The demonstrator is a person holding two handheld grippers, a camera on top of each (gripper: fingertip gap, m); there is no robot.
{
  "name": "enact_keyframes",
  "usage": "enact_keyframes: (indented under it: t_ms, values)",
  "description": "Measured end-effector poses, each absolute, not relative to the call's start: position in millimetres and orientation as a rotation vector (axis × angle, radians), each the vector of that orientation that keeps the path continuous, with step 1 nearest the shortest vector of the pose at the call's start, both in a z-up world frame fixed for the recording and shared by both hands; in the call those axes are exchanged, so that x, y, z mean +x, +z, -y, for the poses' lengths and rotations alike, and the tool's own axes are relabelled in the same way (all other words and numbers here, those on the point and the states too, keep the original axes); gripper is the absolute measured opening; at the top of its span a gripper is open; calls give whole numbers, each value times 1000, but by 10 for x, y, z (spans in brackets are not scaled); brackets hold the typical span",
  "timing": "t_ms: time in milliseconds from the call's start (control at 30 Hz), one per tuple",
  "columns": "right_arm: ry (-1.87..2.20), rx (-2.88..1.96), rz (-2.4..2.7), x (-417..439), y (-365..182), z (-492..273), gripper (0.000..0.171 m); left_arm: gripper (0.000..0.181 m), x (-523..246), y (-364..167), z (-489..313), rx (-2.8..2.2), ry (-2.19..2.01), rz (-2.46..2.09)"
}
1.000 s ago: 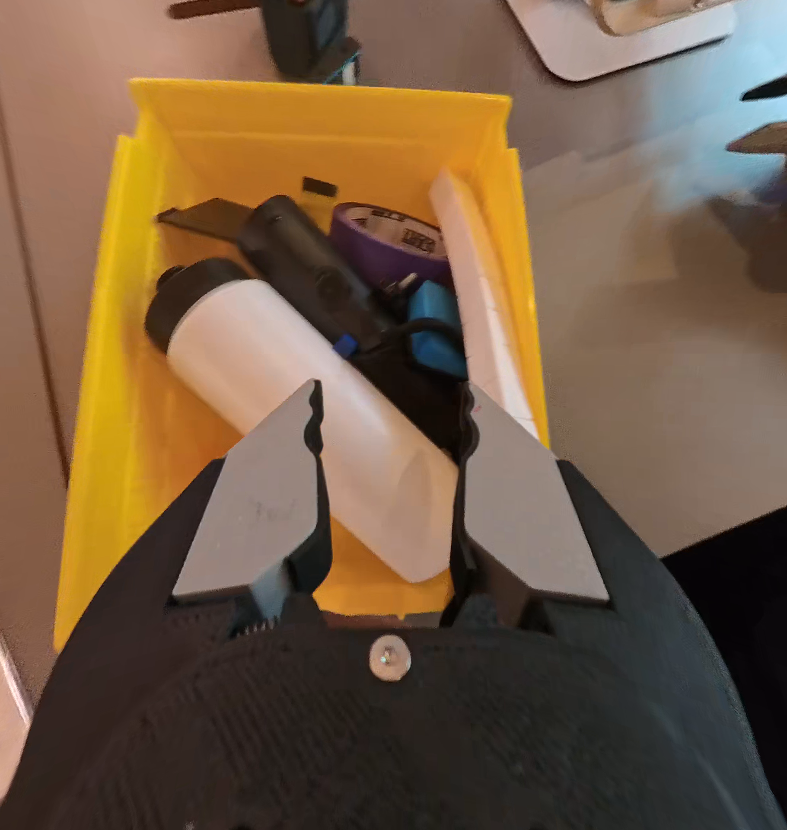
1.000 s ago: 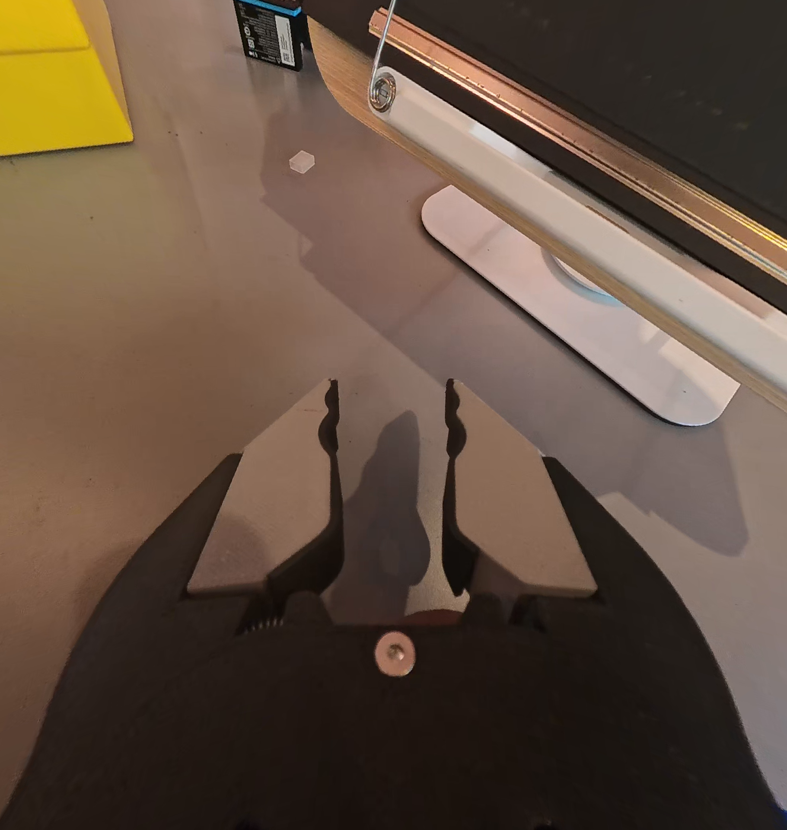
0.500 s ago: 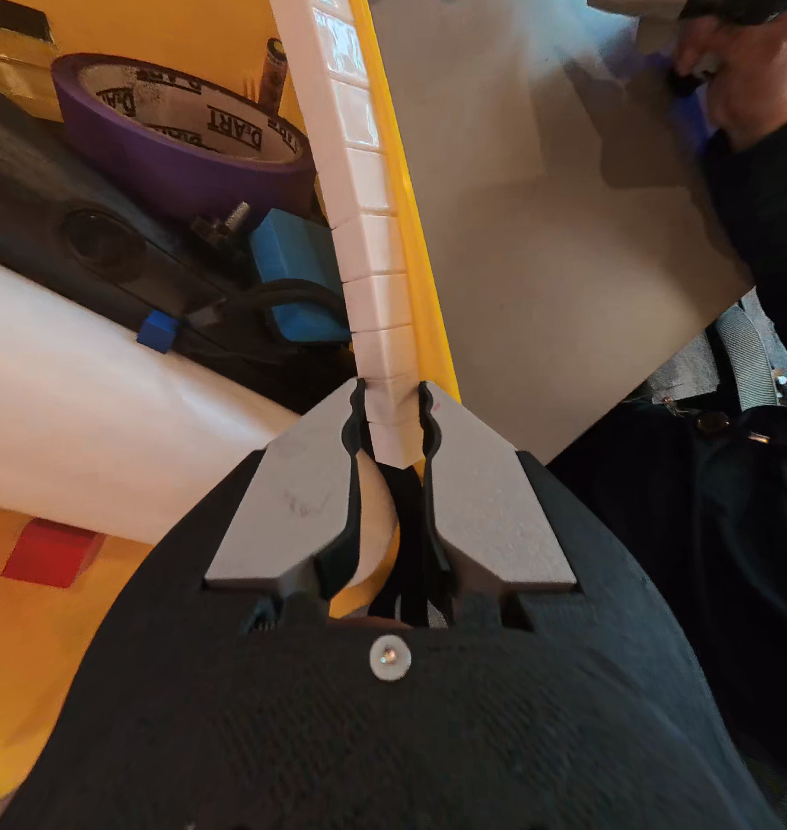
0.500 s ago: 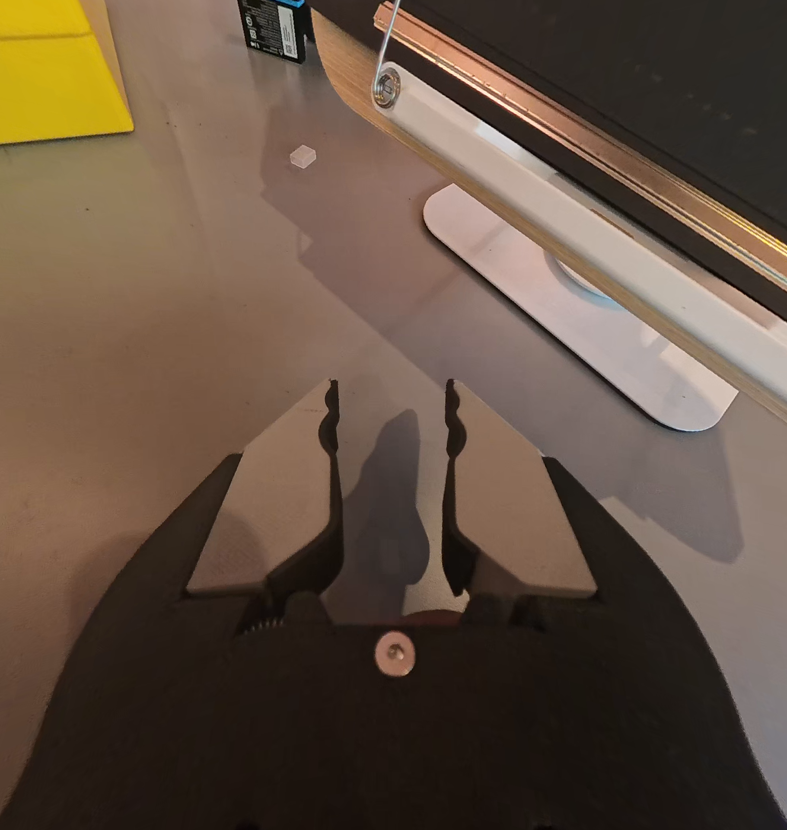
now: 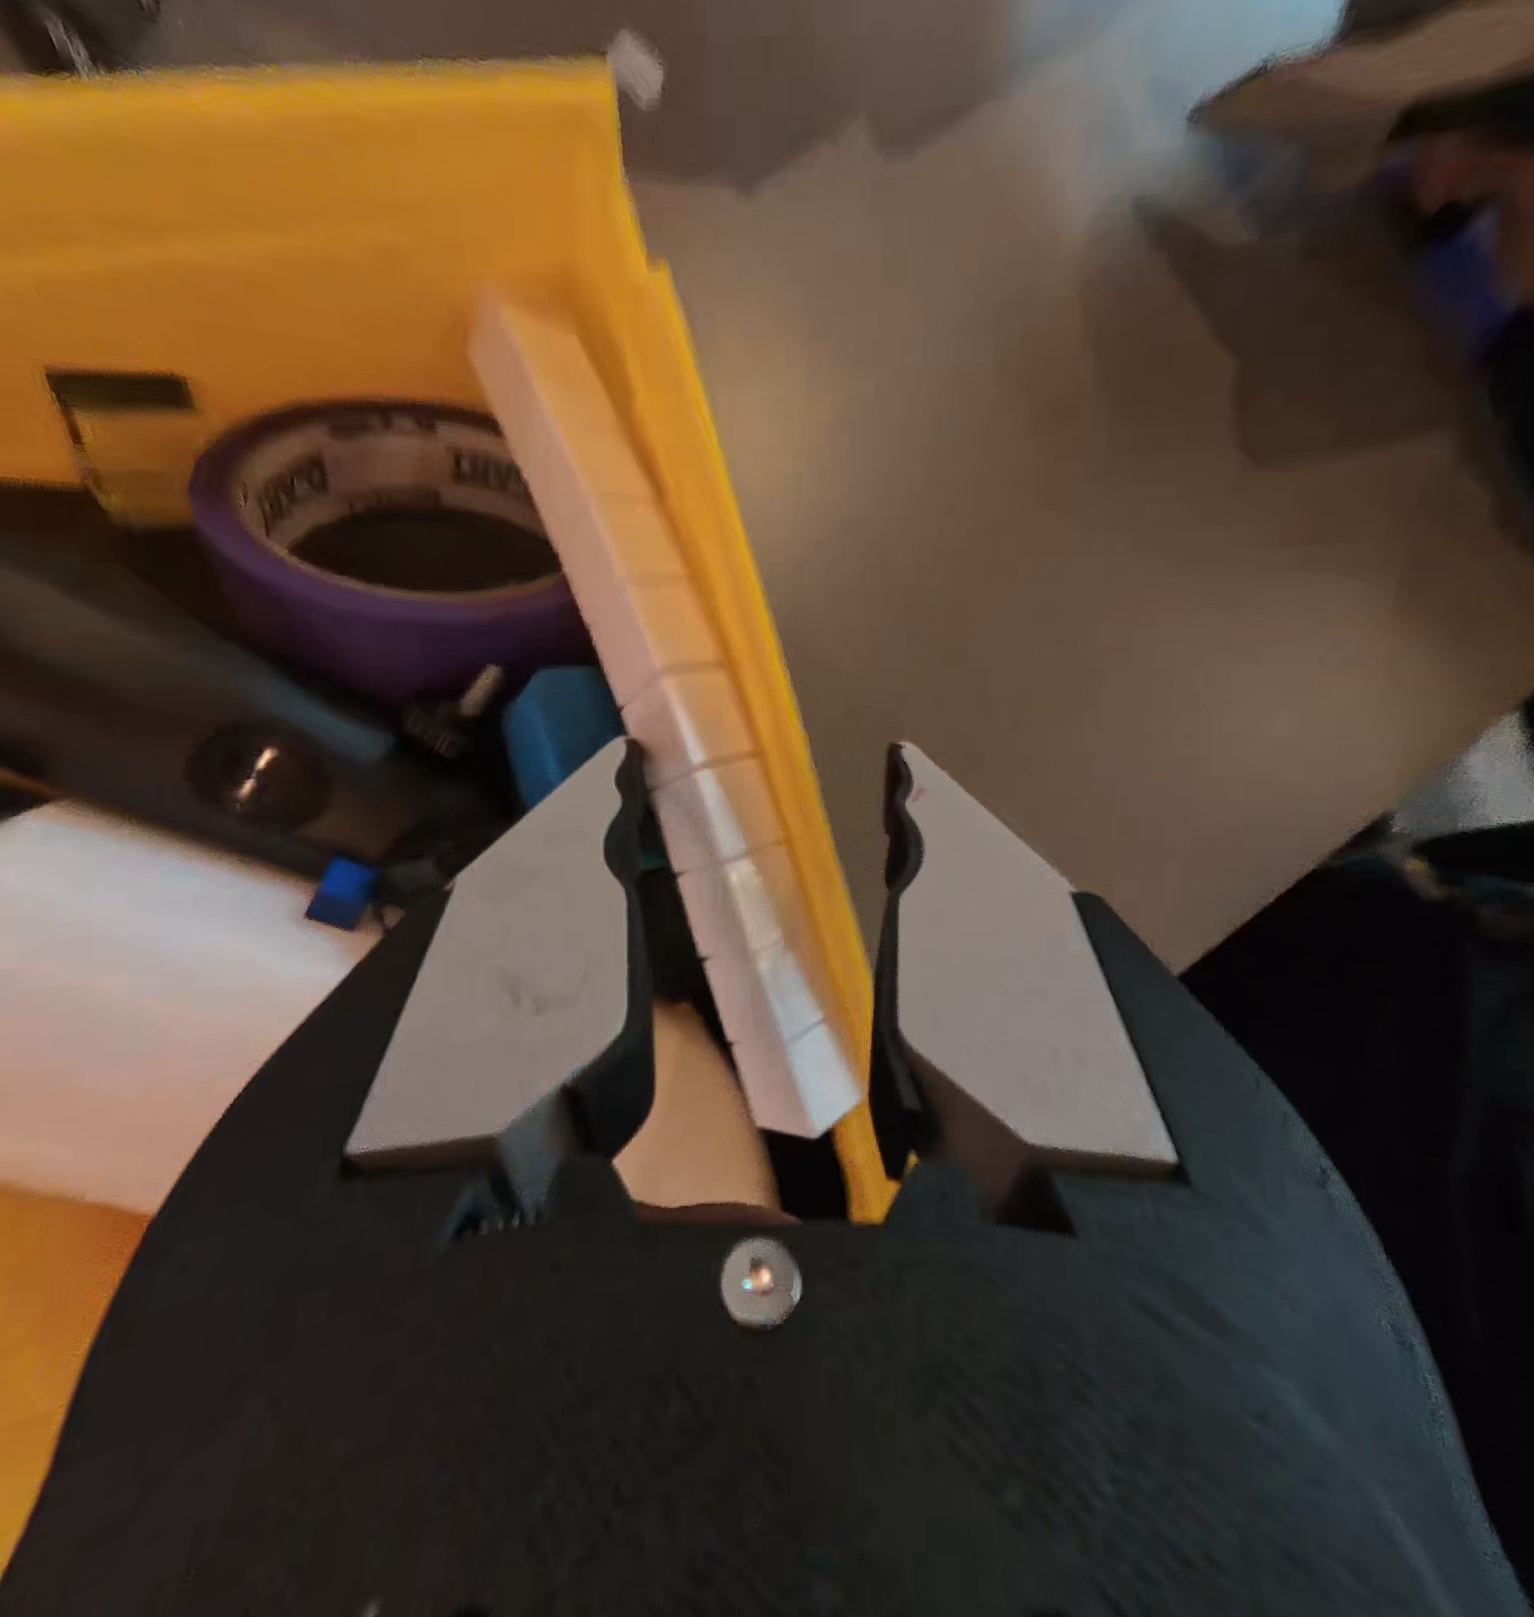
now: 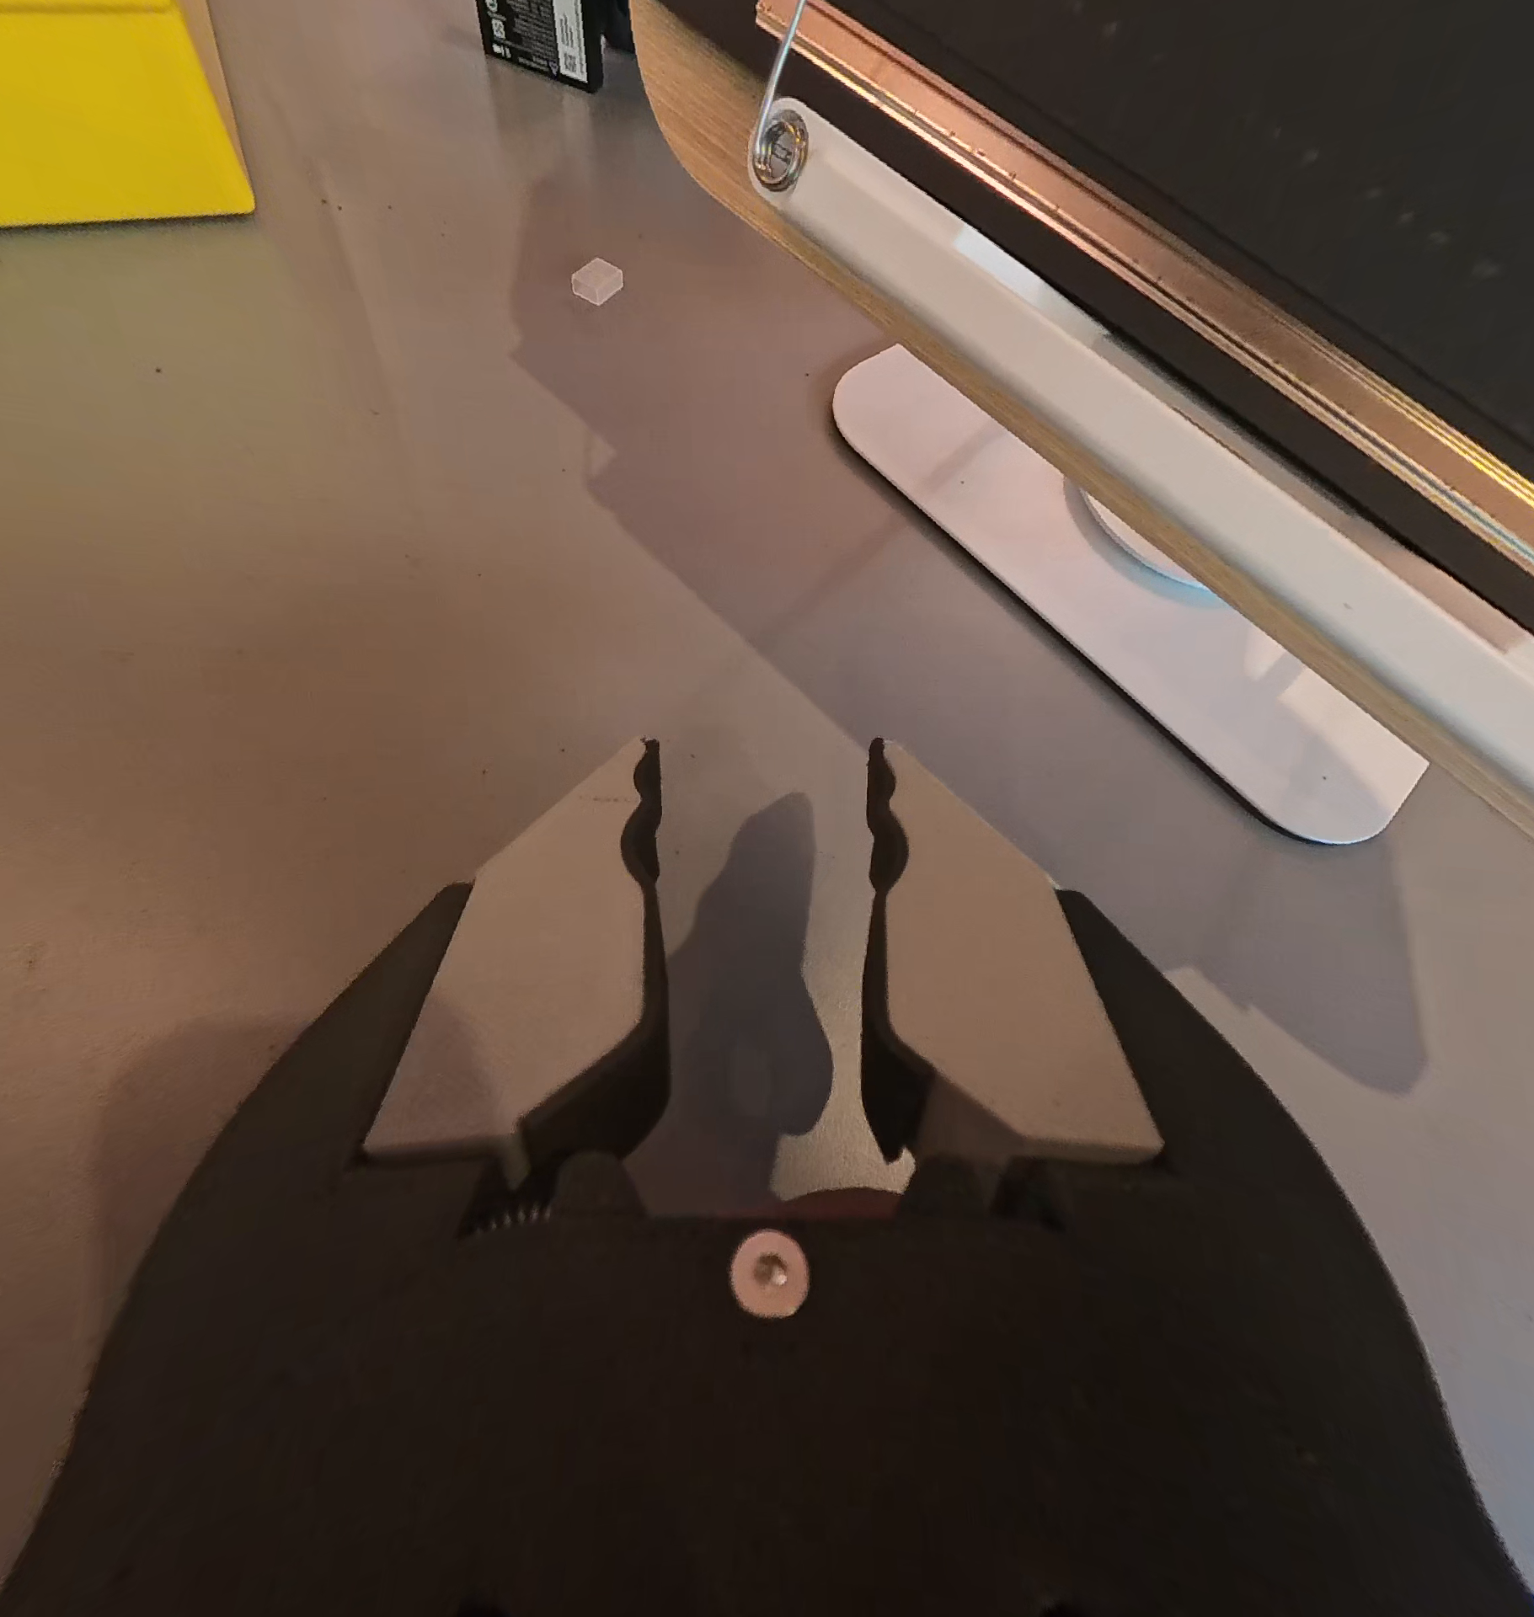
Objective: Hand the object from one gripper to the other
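A white segmented bar (image 5: 658,665) leans along the inside of the right wall of a yellow bin (image 5: 308,219). My left gripper (image 5: 763,761) is open. Its fingers straddle the near part of the bar and the bin's right wall: the left finger is inside the bin, touching or nearly touching the bar, and the right finger is outside the wall. The view is motion-blurred. My right gripper (image 6: 761,744) is open and empty, low over the grey table, apart from the bin, whose corner (image 6: 89,114) shows at the far left.
The bin also holds a purple tape roll (image 5: 378,604), a white bottle (image 5: 115,962), a black device (image 5: 255,770) and a blue part (image 5: 562,726). A monitor (image 6: 1271,175) on a white stand base (image 6: 1096,595), a small clear cube (image 6: 597,284) and a black box (image 6: 544,35) are near my right gripper. Left tips to right tips: about 30 cm. To the monitor (image 6: 1271,175): right tips about 11 cm, left tips about 35 cm.
My left gripper went down into the bin and narrowed around the bar's near end. Its jaws are now wider apart and farther along the bar. My right gripper has barely moved.
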State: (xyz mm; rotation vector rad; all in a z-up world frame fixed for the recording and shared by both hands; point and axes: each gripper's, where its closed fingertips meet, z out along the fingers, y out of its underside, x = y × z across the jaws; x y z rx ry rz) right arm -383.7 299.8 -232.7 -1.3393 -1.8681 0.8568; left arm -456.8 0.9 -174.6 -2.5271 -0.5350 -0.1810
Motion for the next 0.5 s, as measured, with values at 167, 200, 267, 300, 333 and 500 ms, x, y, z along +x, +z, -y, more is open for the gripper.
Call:
enact_keyframes:
  t_ms: [167, 200, 267, 300, 333, 500]
  values:
    - [845, -1314, 1867, -3839, -2290, -2998, 44, 38, -4612, -1718, 65, -2479, -291, 577]
    - [847, -1313, 1871, -3846, -2295, -2992, 44, 36, -4590, -1715, 79, -2458, -348, 593]
    - [844, -1314, 1886, -3853, -2323, -2974, 44, 38, -4543, -1743, 118, -2427, -485, 645]
    - [840, -1312, 1894, -3852, -2341, -2964, 44, 37, -4538, -1733, 136, -2409, -534, 657]
    - [833, -1308, 1903, -3847, -2356, -2953, 44, 36, -4539, -1711, 155, -2396, -564, 656]
    - [813, -1257, 1914, -3838, -2324, -2893, 44, 33, -4502, -1703, 219, -2339, -676, 685]
